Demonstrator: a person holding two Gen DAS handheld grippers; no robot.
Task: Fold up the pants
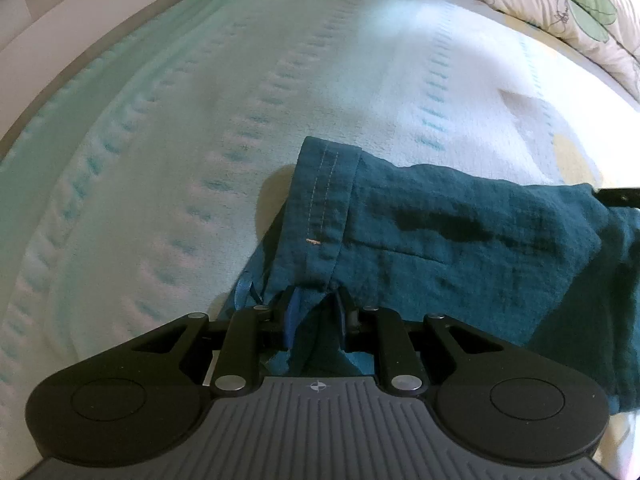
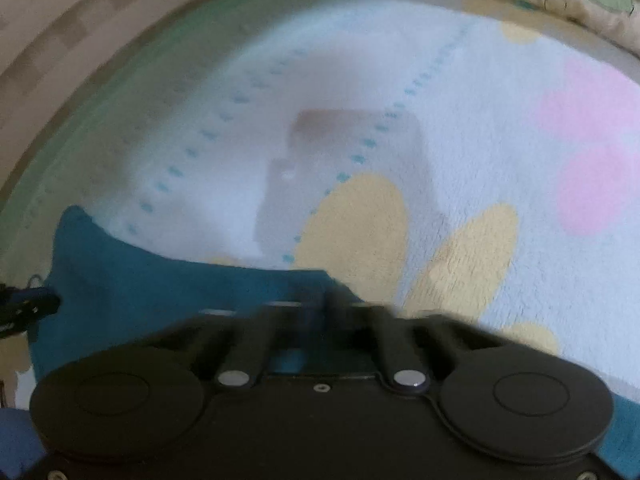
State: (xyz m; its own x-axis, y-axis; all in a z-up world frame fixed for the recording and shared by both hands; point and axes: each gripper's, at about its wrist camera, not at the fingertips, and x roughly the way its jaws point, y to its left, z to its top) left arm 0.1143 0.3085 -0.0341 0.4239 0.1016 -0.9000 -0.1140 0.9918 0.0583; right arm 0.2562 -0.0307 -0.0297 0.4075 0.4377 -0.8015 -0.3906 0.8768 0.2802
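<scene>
While both grippers pinch the pants (image 1: 440, 232), a fold carry is underway. Left gripper (image 1: 314, 312) clamps the hem; right gripper (image 2: 320, 308) looks clamped too, though blurred. Next: lay flat toward 12 o'clock on the blanket (image 1: 200, 120).

Pants (image 1: 460, 232): dark teal, pale double stitching along the hem. Blanket (image 1: 240, 128): white and mint with rows of teal dashes; yellow petals and pink dots on its other side. Pillow (image 1: 568, 8): cream, green leaf print with dark outlines. Gripper bodies: black.
</scene>
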